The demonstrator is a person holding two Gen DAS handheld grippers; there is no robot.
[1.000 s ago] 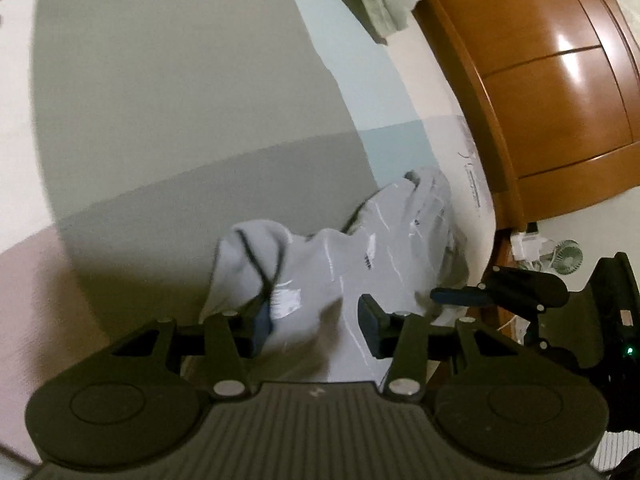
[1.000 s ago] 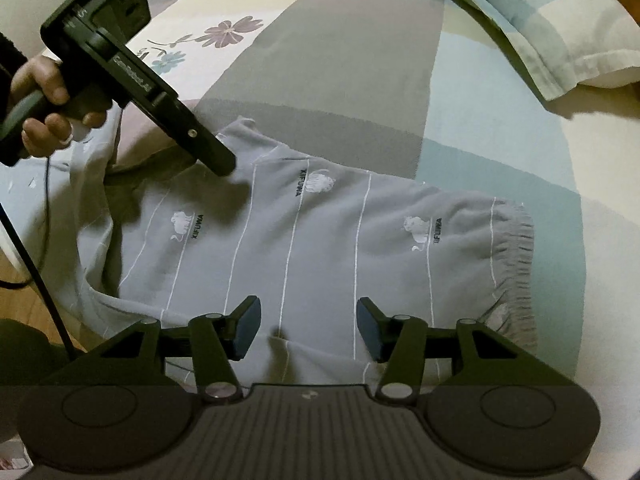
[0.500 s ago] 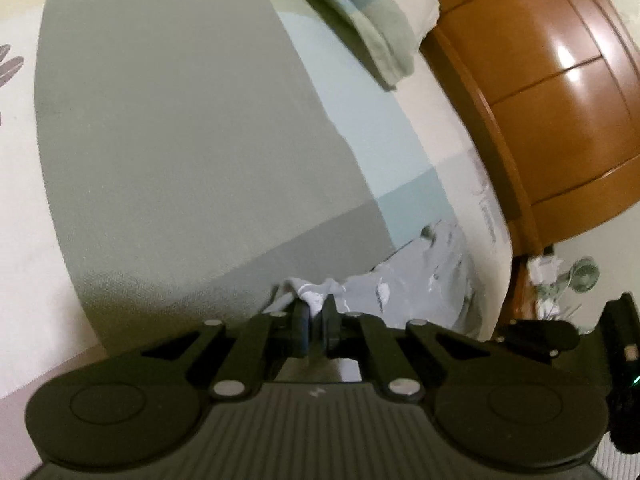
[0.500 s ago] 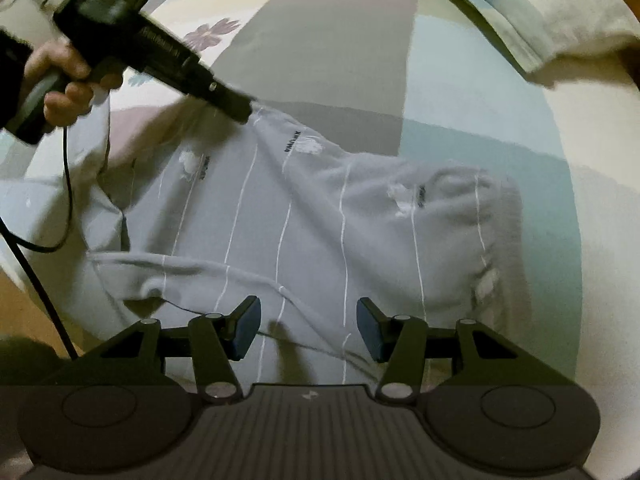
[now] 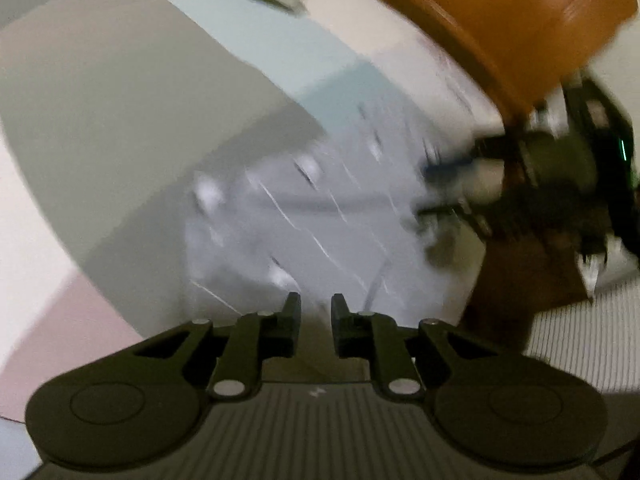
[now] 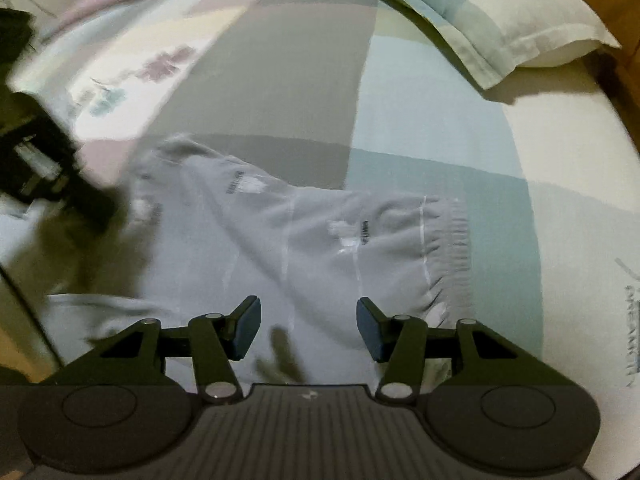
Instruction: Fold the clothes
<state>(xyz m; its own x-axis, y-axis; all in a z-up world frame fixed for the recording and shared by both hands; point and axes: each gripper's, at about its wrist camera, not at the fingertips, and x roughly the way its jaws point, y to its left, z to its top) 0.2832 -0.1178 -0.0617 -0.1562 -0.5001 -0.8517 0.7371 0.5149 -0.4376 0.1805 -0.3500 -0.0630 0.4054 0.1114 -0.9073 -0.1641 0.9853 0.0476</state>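
A grey garment [image 5: 320,220] with thin white stripes and small printed logos lies spread on the patchwork bedsheet [image 5: 120,120]. My left gripper [image 5: 316,314] hovers at its near edge, fingers a narrow gap apart, and the blurred image shows no cloth pinched between them. In the right wrist view the garment [image 6: 320,248] stretches across the middle, its gathered waistband to the right. My right gripper [image 6: 308,320] is wide open just above the near part of the cloth, holding nothing. The left gripper's dark body [image 6: 60,176] shows blurred at the garment's left end.
A pillow [image 6: 500,12] lies at the head of the bed, beside an orange wooden headboard [image 5: 480,12]. The right gripper's body [image 5: 520,184] appears blurred at the bed's right edge. The sheet [image 6: 280,80] beyond the garment is flat.
My left gripper shut on a bunched part of the garment, swung, and its fingers have now parted; the garment lies flatter. The right gripper stayed open and shifted slightly.
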